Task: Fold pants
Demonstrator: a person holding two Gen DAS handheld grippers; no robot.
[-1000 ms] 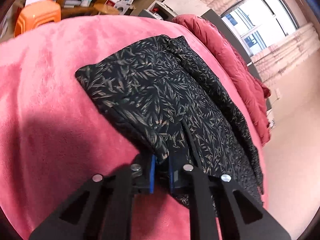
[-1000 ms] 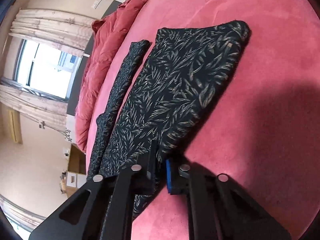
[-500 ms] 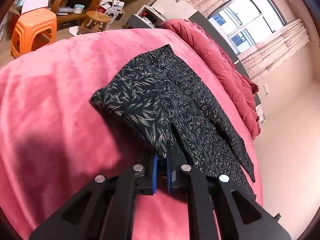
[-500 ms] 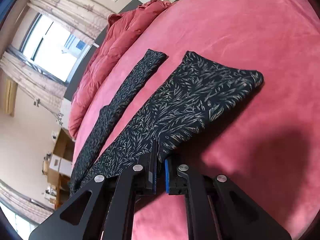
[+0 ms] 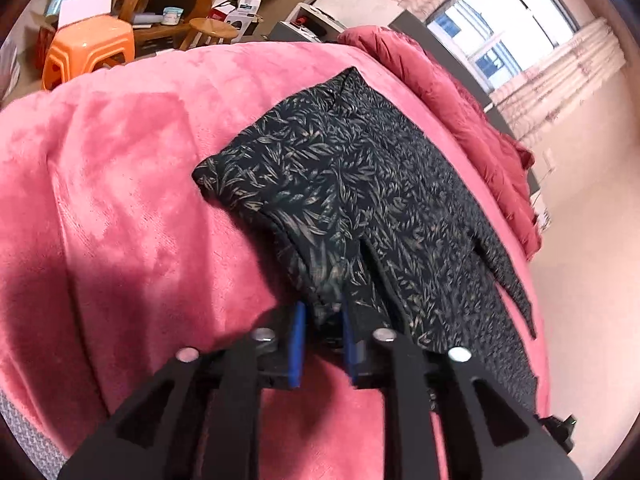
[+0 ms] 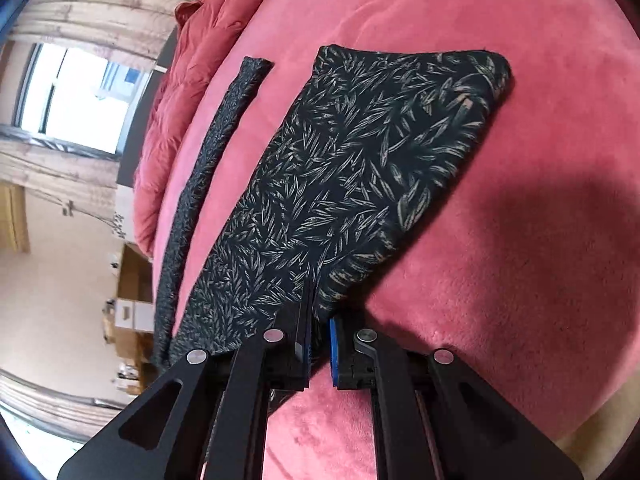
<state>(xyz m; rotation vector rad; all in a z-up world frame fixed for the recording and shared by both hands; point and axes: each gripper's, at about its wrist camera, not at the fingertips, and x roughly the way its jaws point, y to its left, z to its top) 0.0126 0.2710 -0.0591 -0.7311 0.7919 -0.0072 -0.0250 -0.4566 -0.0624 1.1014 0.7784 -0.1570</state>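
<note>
Already the pants (image 5: 352, 184) lie doubled over on the pink blanket (image 5: 120, 200) of the bed, so a good part of the folding looks done. Starting at the left, the left gripper (image 5: 322, 332) sits at the near edge of the cloth, and its jaws have just been opening: the blue pads stand a little apart with a bunched edge of the fabric between them, and it seems loose, not pinched. Beyond it the folded stack runs away toward the far side, one corner jutting left and a longer layer trailing off to the right beside the red quilt (image 5: 460, 92).

Further right, the right gripper (image 6: 318, 344) is almost closed on the near edge of the pants (image 6: 360, 168), with a thin fold of cloth caught between its pads. From this side the fold reads as a fairly tidy dark slab. A narrow strip (image 6: 208, 168) of the same printed fabric lies apart to its left, probably a leg or edge not yet brought in.

What remains, as I judge it, is releasing both edges, gathering that strip and perhaps one more fold.
</note>
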